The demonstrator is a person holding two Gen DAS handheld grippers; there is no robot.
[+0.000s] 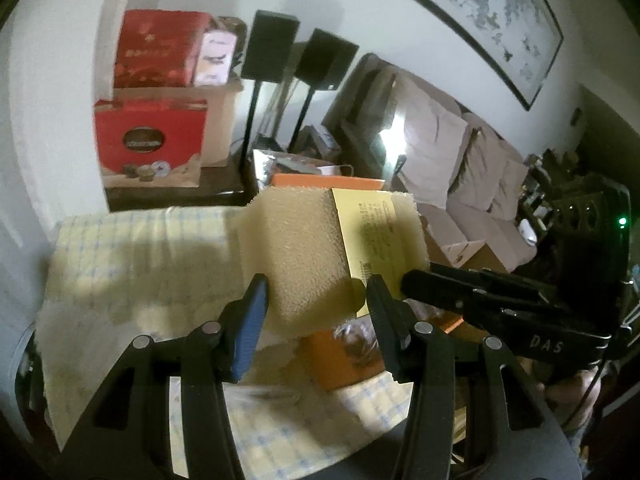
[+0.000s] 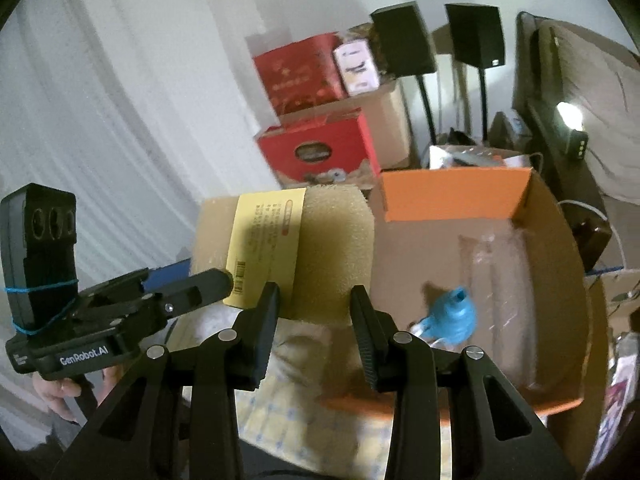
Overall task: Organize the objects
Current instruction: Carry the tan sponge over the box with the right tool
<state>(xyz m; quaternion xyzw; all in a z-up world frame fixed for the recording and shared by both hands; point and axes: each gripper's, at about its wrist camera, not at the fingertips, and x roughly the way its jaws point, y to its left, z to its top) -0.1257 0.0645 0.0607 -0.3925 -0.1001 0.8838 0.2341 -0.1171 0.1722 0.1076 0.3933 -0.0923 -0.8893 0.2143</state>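
A tan sponge block (image 1: 300, 240) with a yellow printed label (image 1: 372, 236) hangs above the table, held from both sides. My left gripper (image 1: 316, 296) is shut on its near end, blue pad on the left finger. The right gripper (image 1: 412, 280) comes in from the right and meets the label's lower corner. In the right wrist view the sponge (image 2: 336, 240) sits between the fingers of my right gripper (image 2: 316, 296), which is shut on it. The left gripper (image 2: 224, 280) reaches in from the left onto the label (image 2: 264, 248).
An open orange cardboard box (image 2: 452, 196) lies on the right, holding a blue object (image 2: 452, 316) and clear plastic wrap. A checked cloth (image 1: 140, 248) covers the table. Red boxes (image 1: 152, 140), two speakers on stands (image 1: 272, 44) and a sofa with cushions (image 1: 460, 152) stand behind.
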